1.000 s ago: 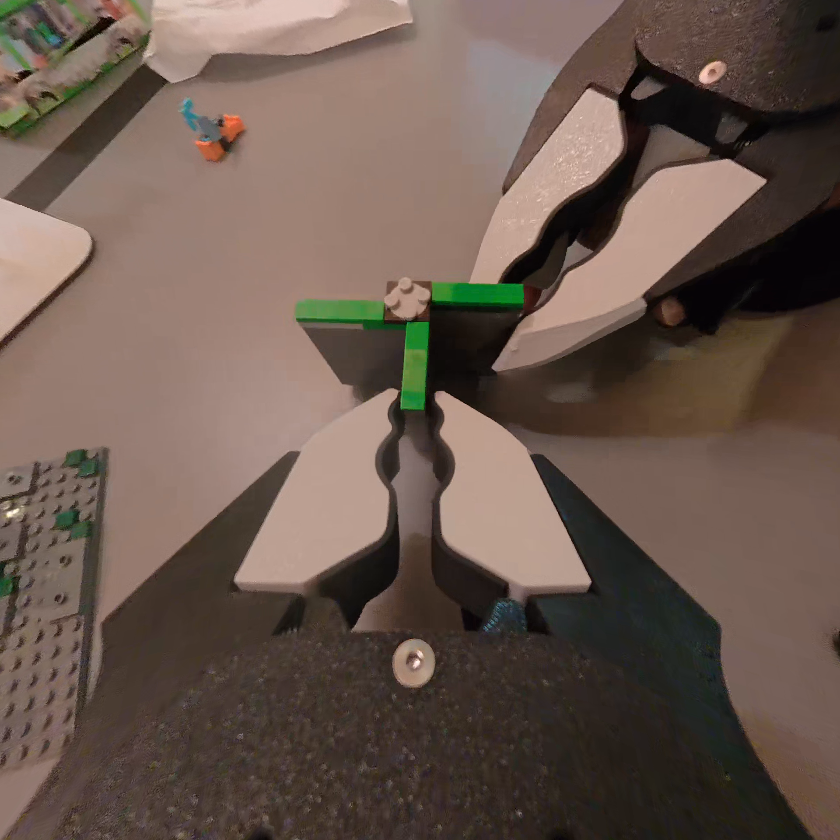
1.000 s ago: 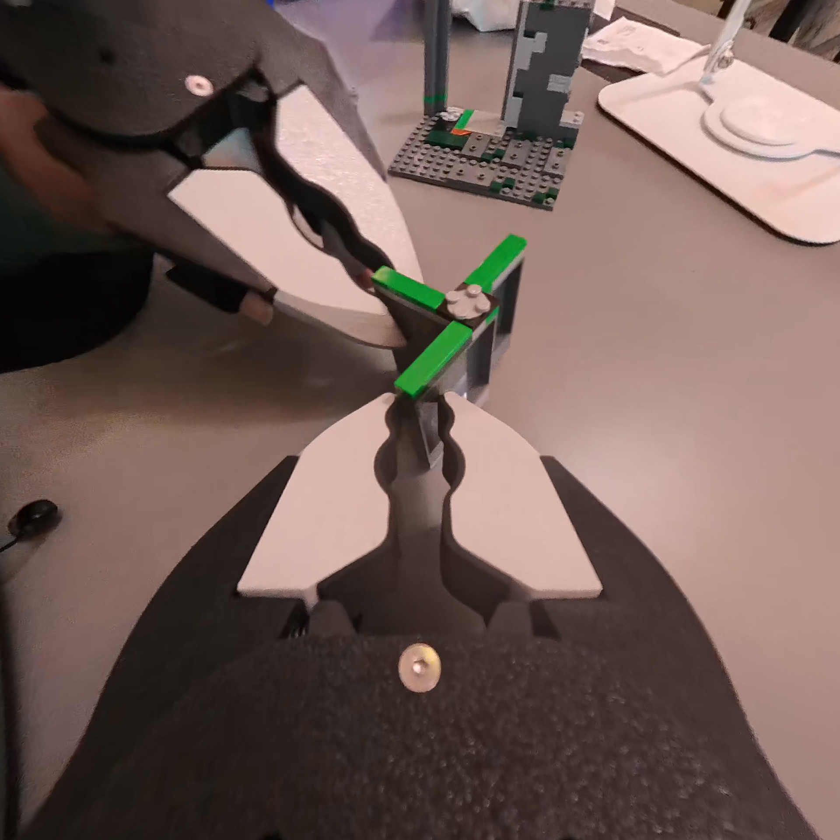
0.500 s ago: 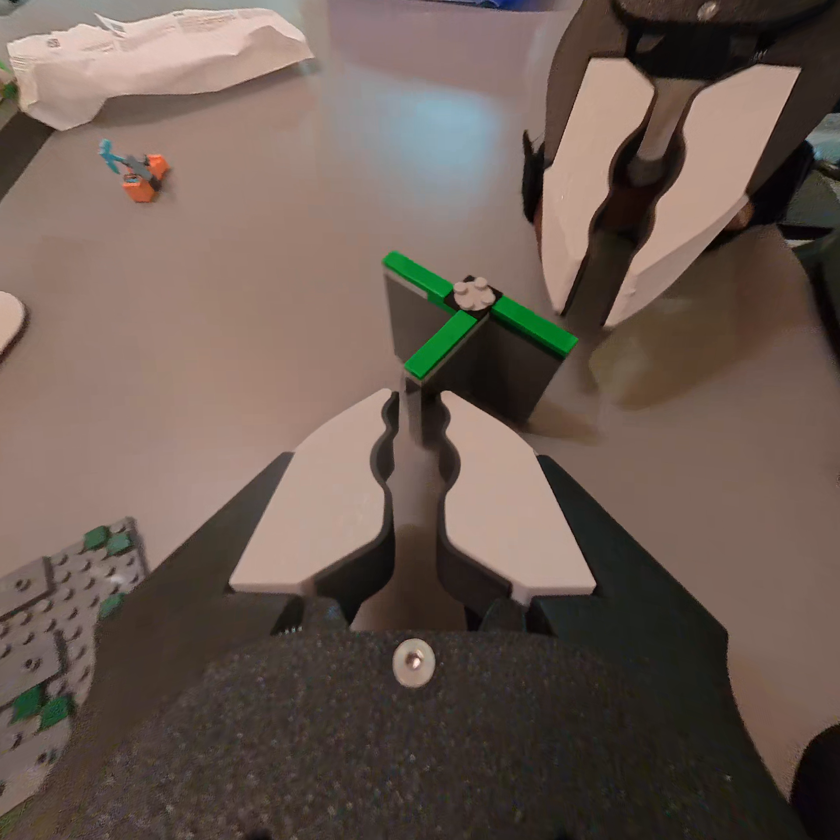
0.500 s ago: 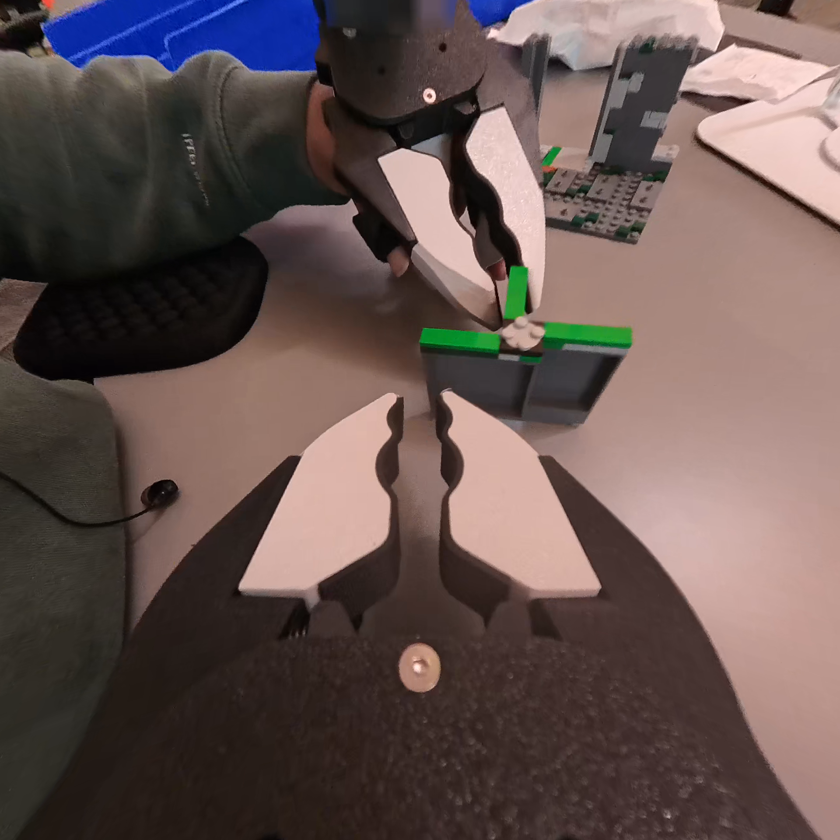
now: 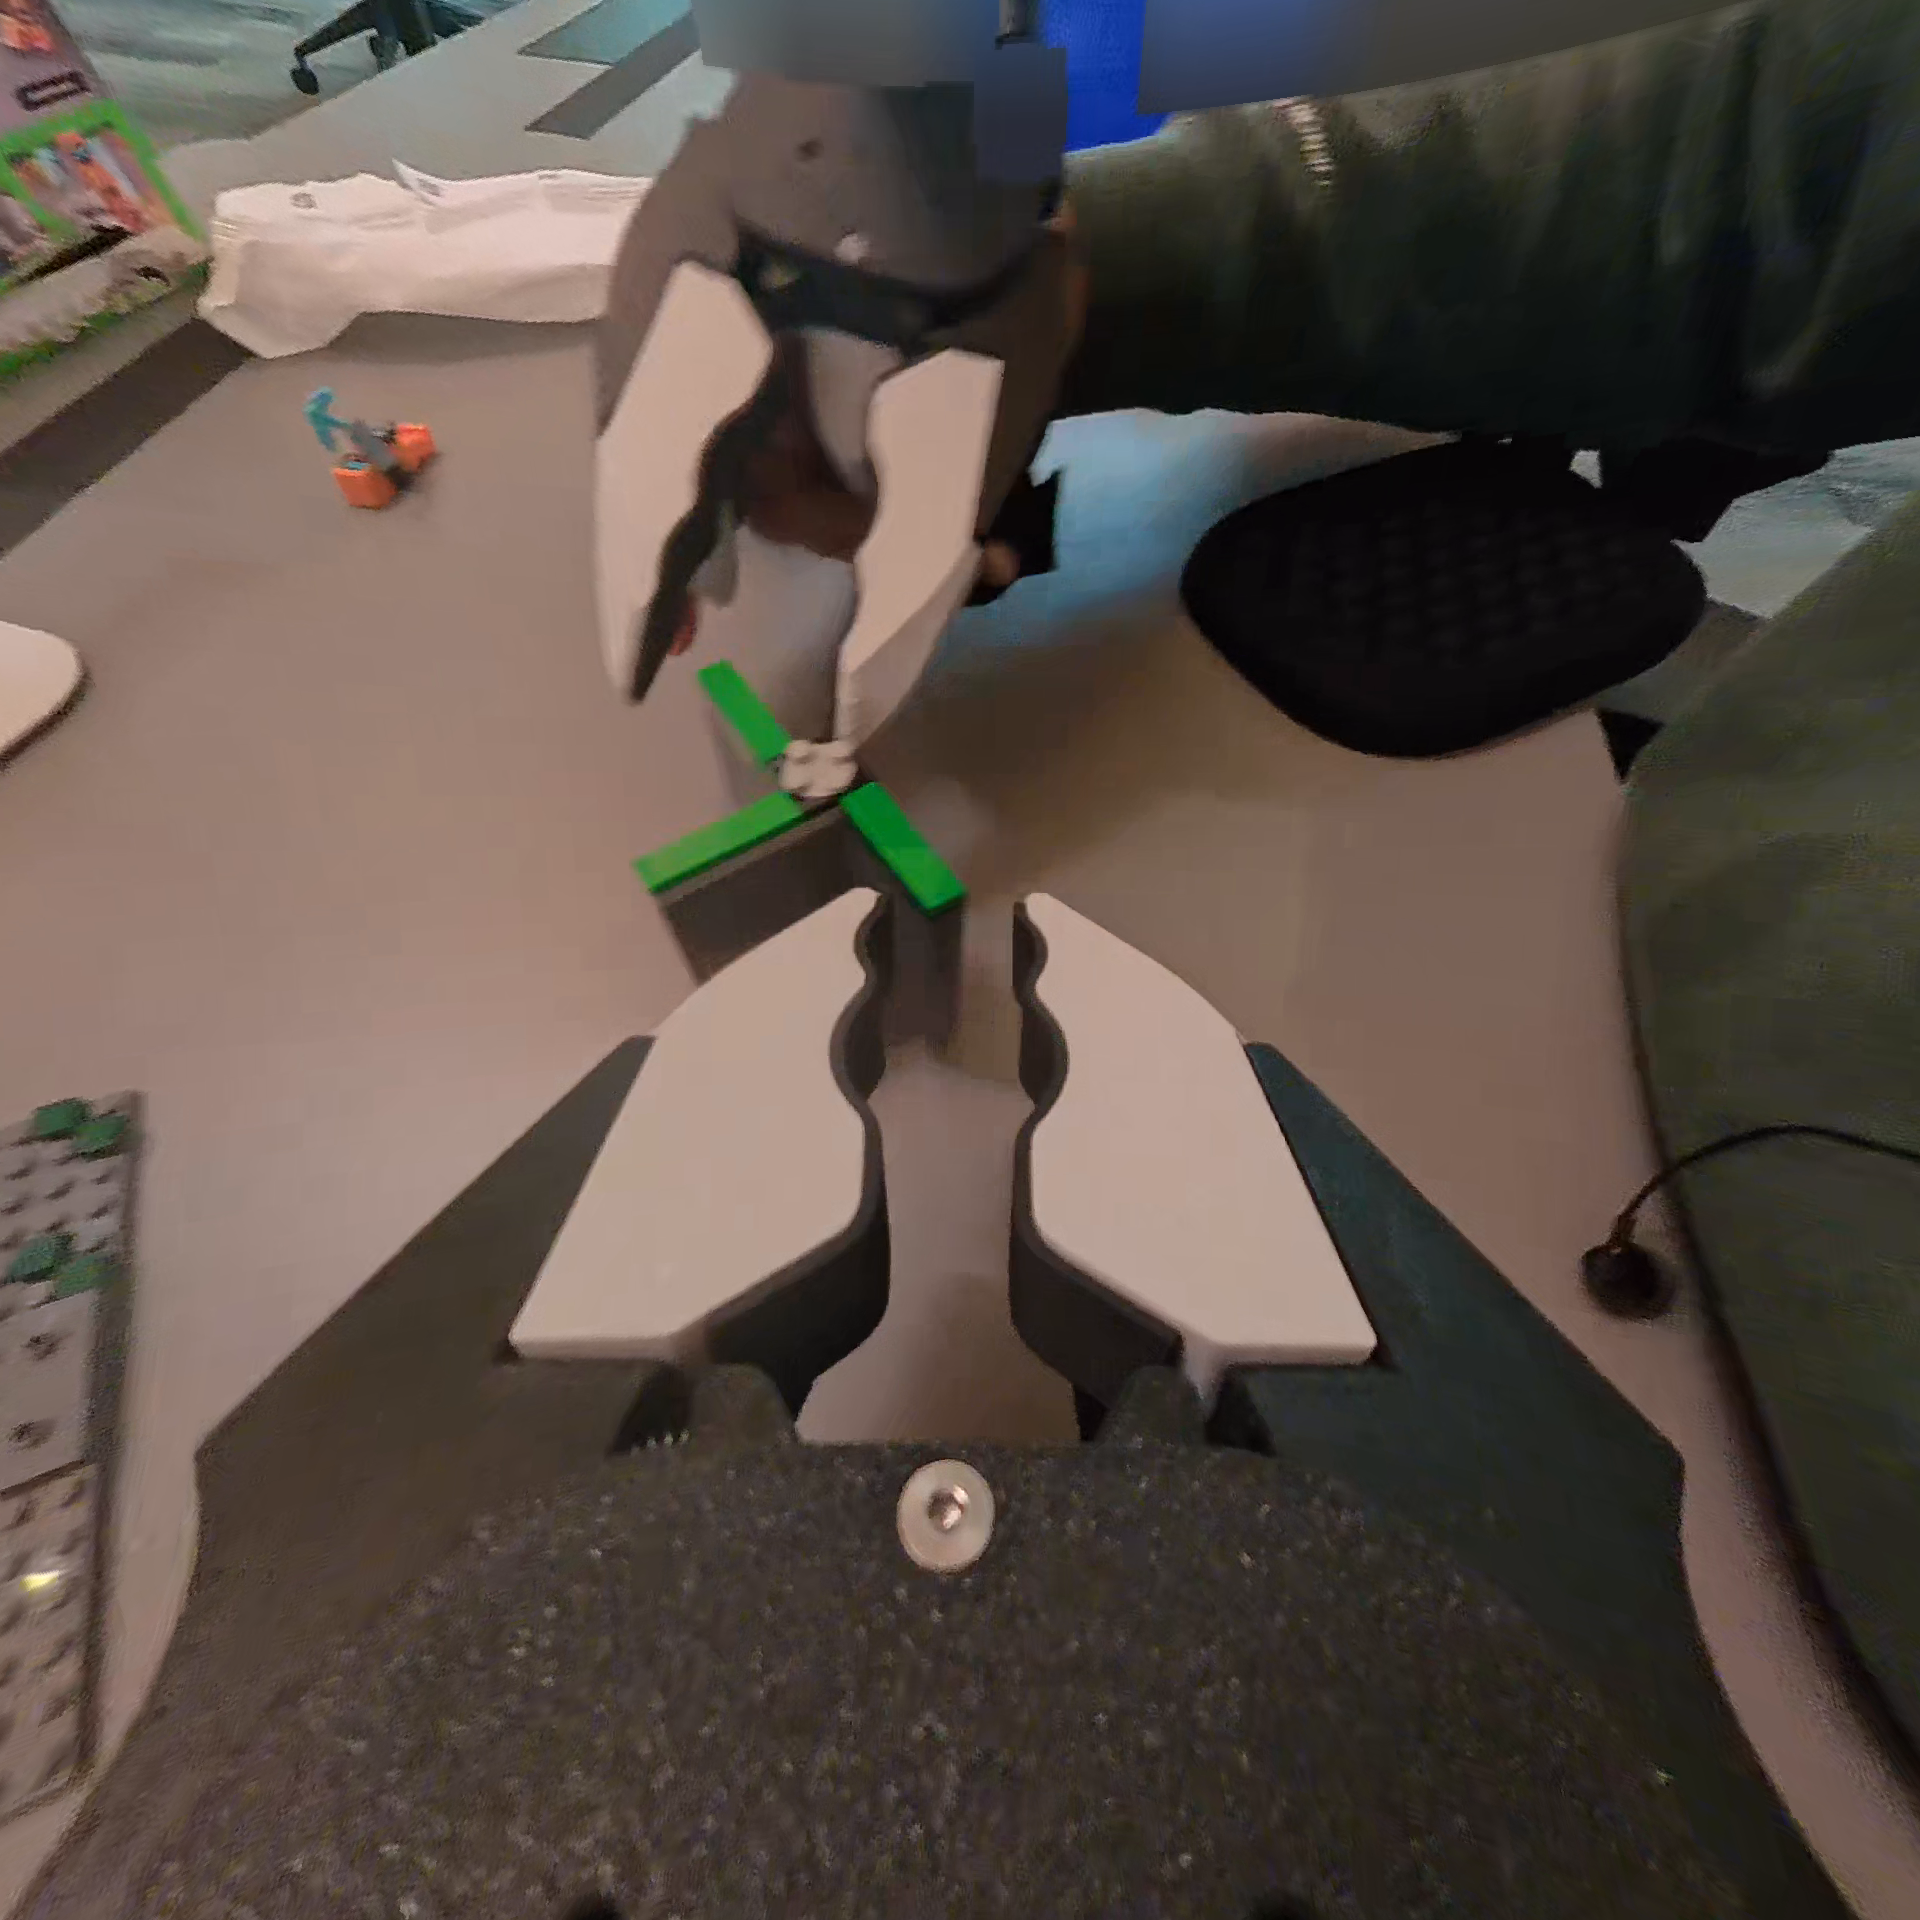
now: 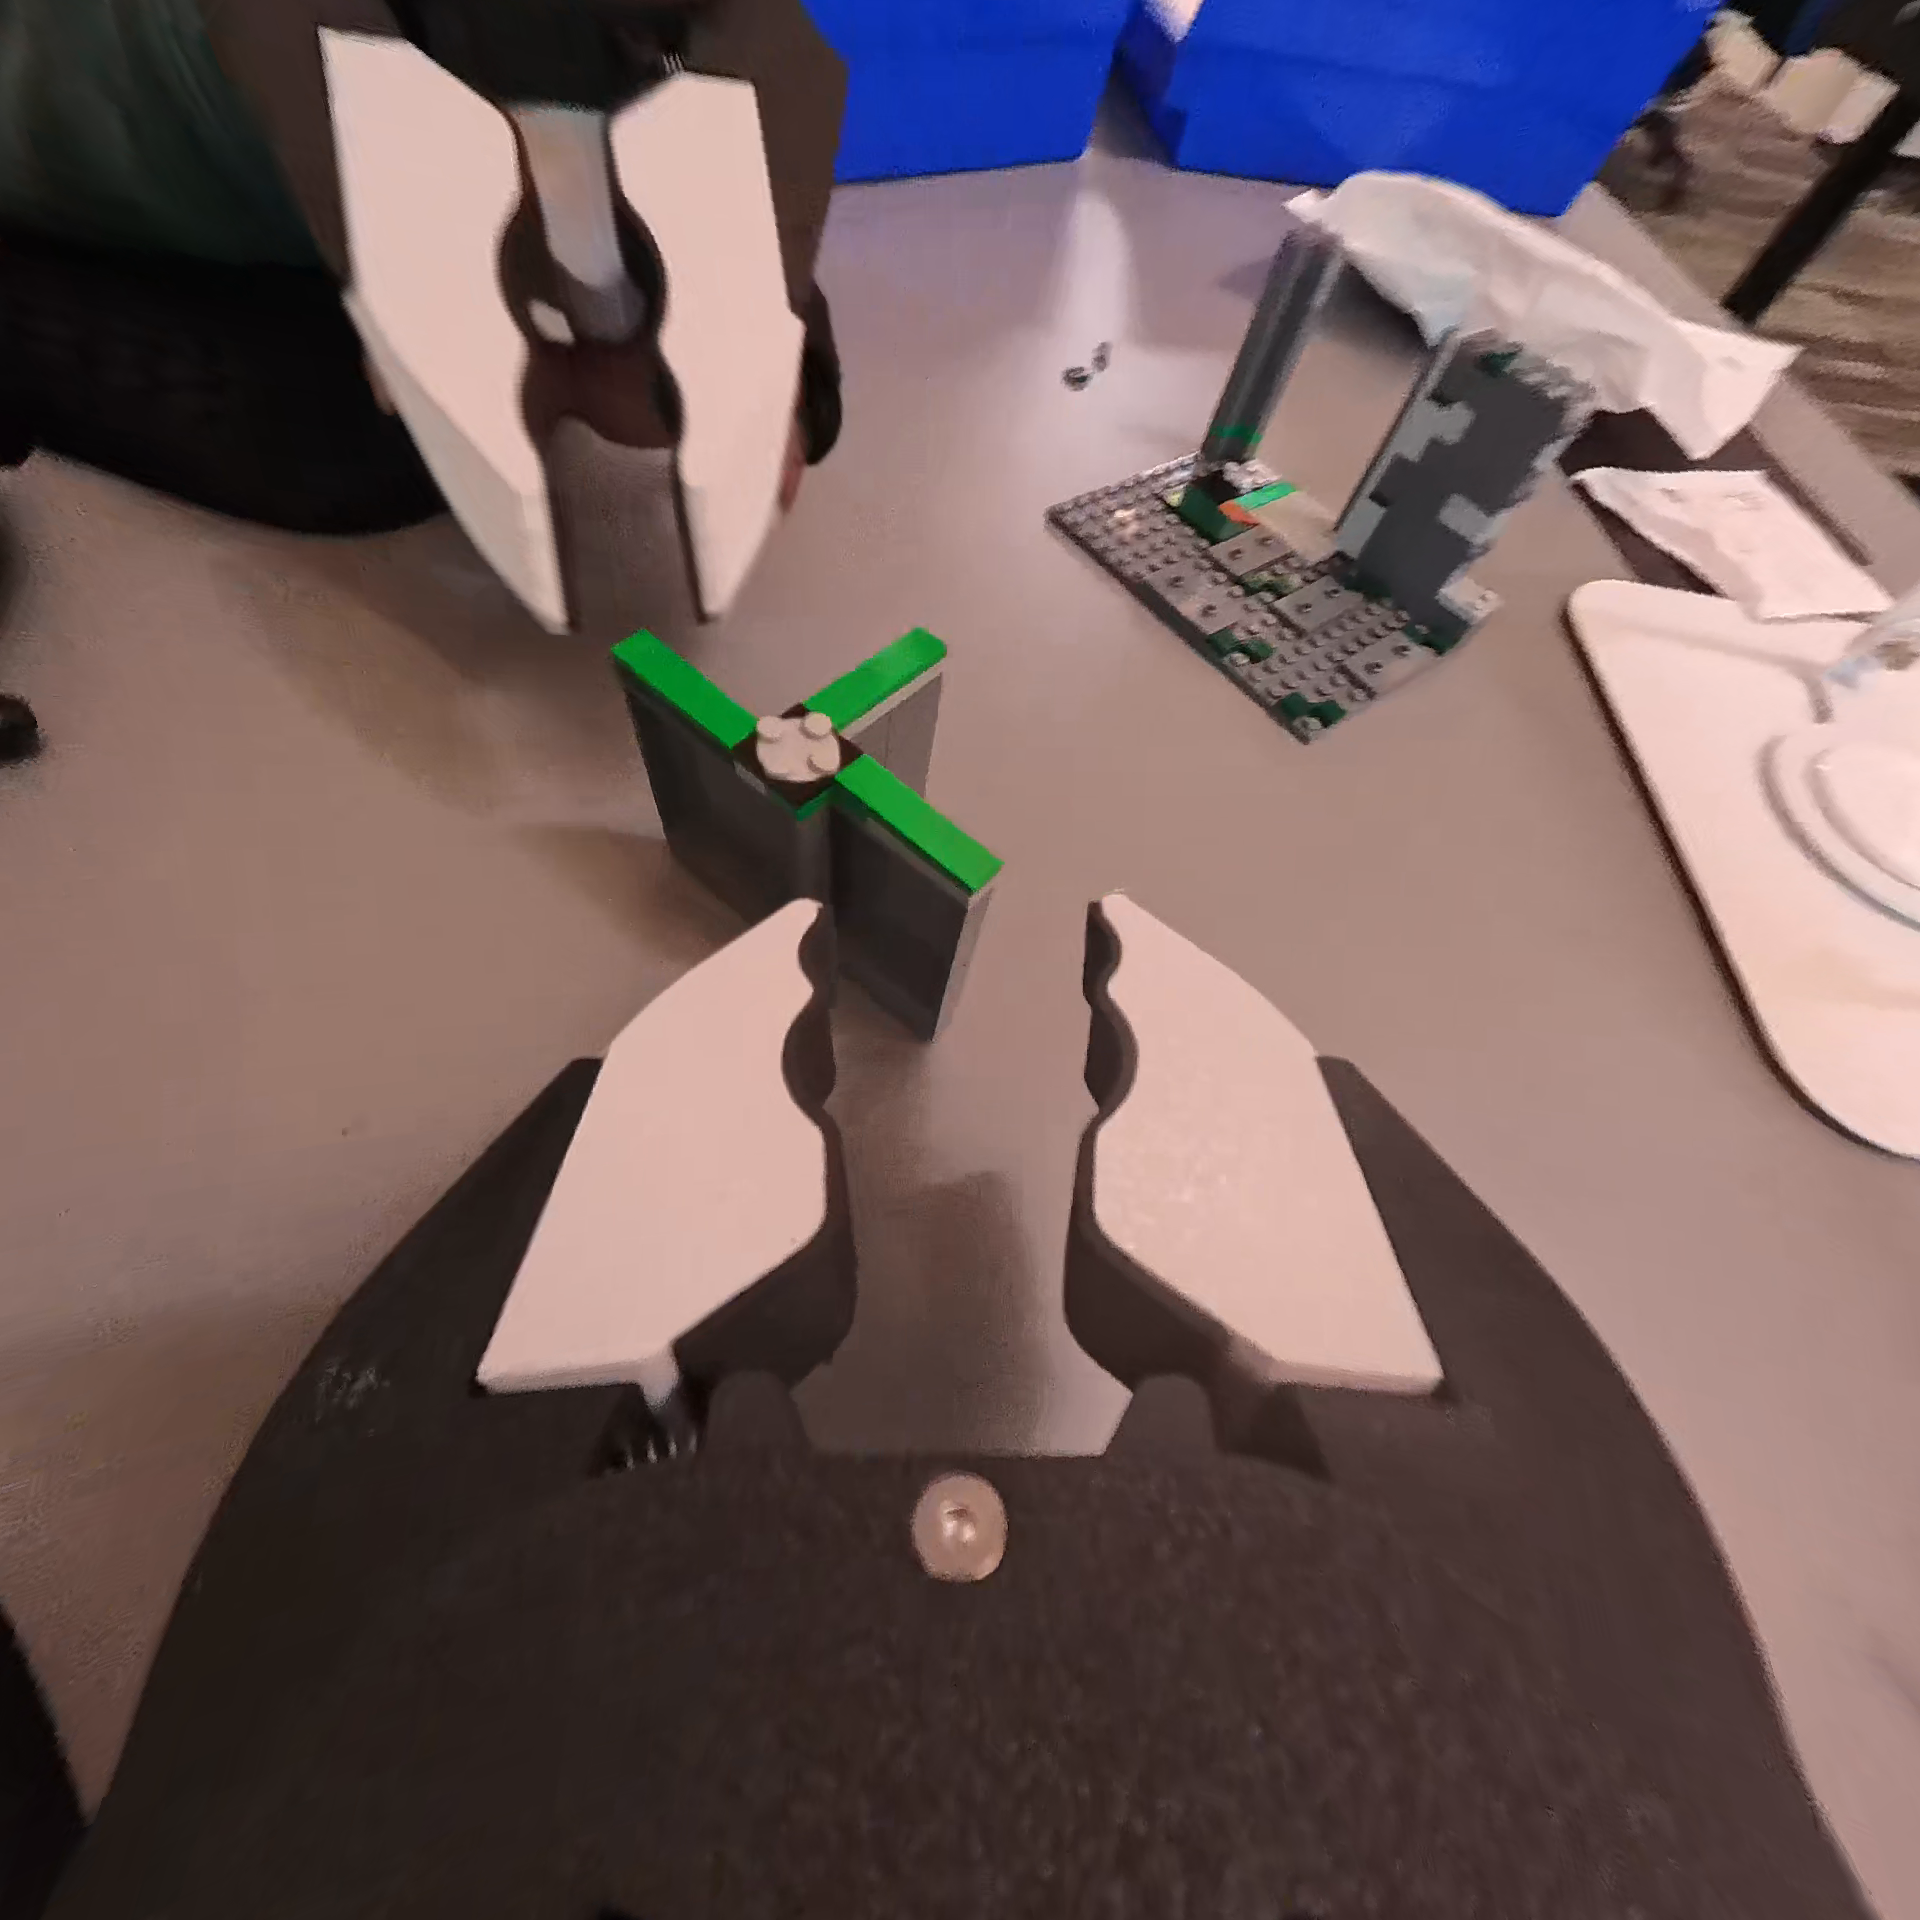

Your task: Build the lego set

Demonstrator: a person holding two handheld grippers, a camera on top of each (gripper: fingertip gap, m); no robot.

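A three-armed dark grey wall piece (image 6: 894, 935) stands upright on the table, with green tiles along its tops and a light grey round stud plate at the centre. It also shows in the left wrist view (image 5: 727, 842). My right gripper (image 6: 956, 914) is open, and one wall end stands between its fingertips, close to the left one. My left gripper (image 5: 948, 904) is open with a narrower gap, and another wall end stands loose between its fingers. Each gripper shows open in the other's view: the right (image 5: 746, 709), the left (image 6: 634, 618).
A grey baseplate with a tall grey tower build (image 6: 1299, 613) stands at the back right, and its edge shows in the left wrist view (image 5: 62, 1351). A white tray (image 6: 1714, 831) lies at the right. An orange and blue small build (image 5: 374, 468), crumpled white paper (image 5: 416, 260), a black wrist pad (image 5: 1434, 592), a sleeve and blue bins (image 6: 1351, 73) are around.
Both grippers were shut on the piece's walls a second ago. The right one let go first and pulled back, then the left opened. The piece now stands free on the table.
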